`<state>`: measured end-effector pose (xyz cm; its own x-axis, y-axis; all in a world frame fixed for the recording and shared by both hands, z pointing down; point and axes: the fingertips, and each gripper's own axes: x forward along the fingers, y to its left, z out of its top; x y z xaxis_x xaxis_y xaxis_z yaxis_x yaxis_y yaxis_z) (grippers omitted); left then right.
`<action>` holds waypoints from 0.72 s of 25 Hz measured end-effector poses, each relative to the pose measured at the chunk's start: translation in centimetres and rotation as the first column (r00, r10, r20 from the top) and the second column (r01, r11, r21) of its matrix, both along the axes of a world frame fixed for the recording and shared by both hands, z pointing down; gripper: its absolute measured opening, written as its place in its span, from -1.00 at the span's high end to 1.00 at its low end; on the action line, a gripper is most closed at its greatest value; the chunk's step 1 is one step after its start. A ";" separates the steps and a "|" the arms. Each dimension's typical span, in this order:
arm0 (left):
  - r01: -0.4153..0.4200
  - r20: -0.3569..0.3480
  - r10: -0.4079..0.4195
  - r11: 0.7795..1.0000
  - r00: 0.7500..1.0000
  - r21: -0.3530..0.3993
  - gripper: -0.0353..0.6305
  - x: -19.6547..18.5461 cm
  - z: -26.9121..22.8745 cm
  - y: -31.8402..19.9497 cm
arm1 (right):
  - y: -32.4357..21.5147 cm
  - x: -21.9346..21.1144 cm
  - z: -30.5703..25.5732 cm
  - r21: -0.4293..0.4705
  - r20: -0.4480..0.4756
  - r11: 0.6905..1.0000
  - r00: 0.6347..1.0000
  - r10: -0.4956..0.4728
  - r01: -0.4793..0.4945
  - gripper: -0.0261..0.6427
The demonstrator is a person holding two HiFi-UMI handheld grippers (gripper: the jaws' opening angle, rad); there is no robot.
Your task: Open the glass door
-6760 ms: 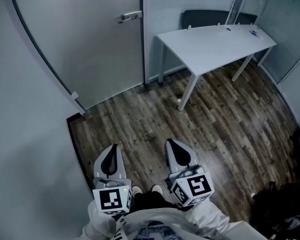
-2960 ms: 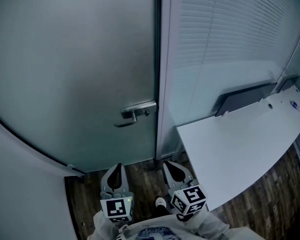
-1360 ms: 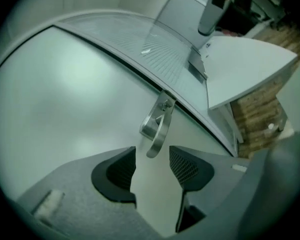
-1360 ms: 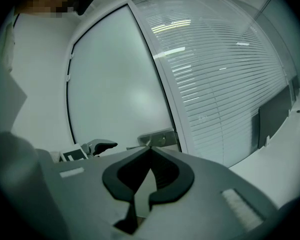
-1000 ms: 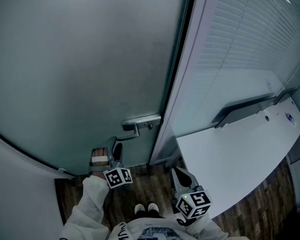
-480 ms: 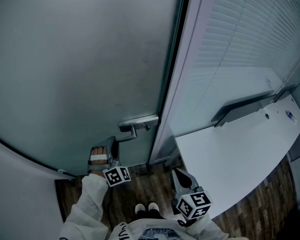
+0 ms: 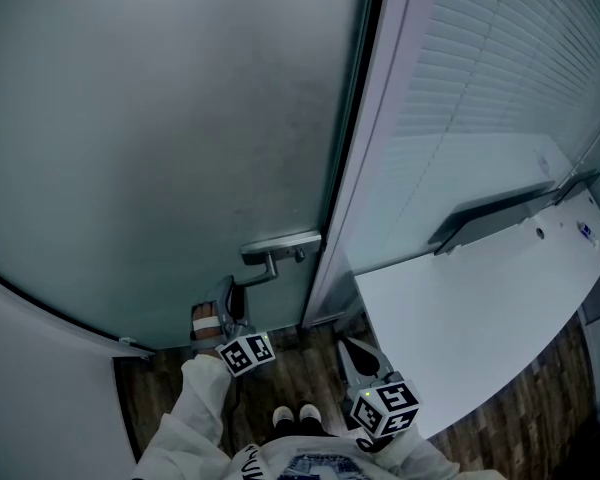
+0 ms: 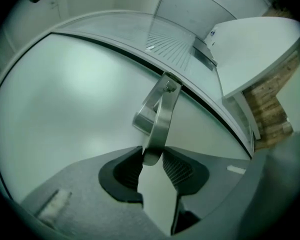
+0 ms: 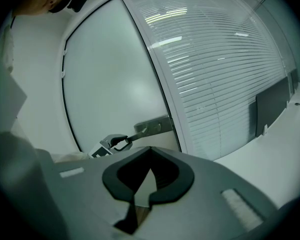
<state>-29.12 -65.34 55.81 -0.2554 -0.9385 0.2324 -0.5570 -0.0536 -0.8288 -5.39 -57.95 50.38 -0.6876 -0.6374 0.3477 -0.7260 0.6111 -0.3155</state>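
Observation:
The frosted glass door (image 7: 160, 118) stands closed, with a metal lever handle (image 7: 270, 253) near its right edge. My left gripper (image 7: 230, 293) reaches up to the lever's free end. In the left gripper view the lever (image 8: 160, 119) runs down between the jaws of the left gripper (image 8: 152, 159), which have just been closing and now clamp its tip. My right gripper (image 7: 352, 353) hangs lower and to the right, away from the door. The right gripper (image 9: 150, 151) is shut on nothing, and its view shows the handle (image 9: 140, 132) with the left gripper (image 9: 121, 142) on it.
A pale door frame (image 7: 365, 138) borders the door on the right, with a glass wall with blinds (image 7: 480, 98) beyond it. A white desk (image 7: 460, 318) juts in at the right. A white wall (image 7: 40, 388) is at the left. Dark wood floor (image 7: 280, 378) lies below.
The left hand has rolled at the wrist, and its marker cube has shifted slightly right and down below the handle. The right gripper has stayed put.

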 end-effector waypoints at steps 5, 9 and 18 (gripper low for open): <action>0.066 -0.176 -0.059 0.997 0.983 0.033 0.51 0.0 2.2 -0.3 | -0.3 0.3 0.4 -0.011 -0.007 1.000 1.000 -0.004 0.004 0.90; 0.083 -0.219 -0.073 0.996 0.973 0.034 0.50 0.3 1.8 0.4 | -0.1 0.3 0.6 -0.015 -0.005 1.000 1.000 -0.013 0.013 0.90; 0.074 -0.202 -0.070 0.997 0.977 0.012 0.50 1.1 2.0 2.2 | 0.3 -0.2 0.3 -0.018 0.021 0.999 0.999 -0.046 0.046 0.90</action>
<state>-27.97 -63.18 57.77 -0.2726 -0.9241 0.2678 -0.7145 0.0081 -0.6996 -5.59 -57.66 50.67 -0.7231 -0.5985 0.3449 -0.6906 0.6377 -0.3412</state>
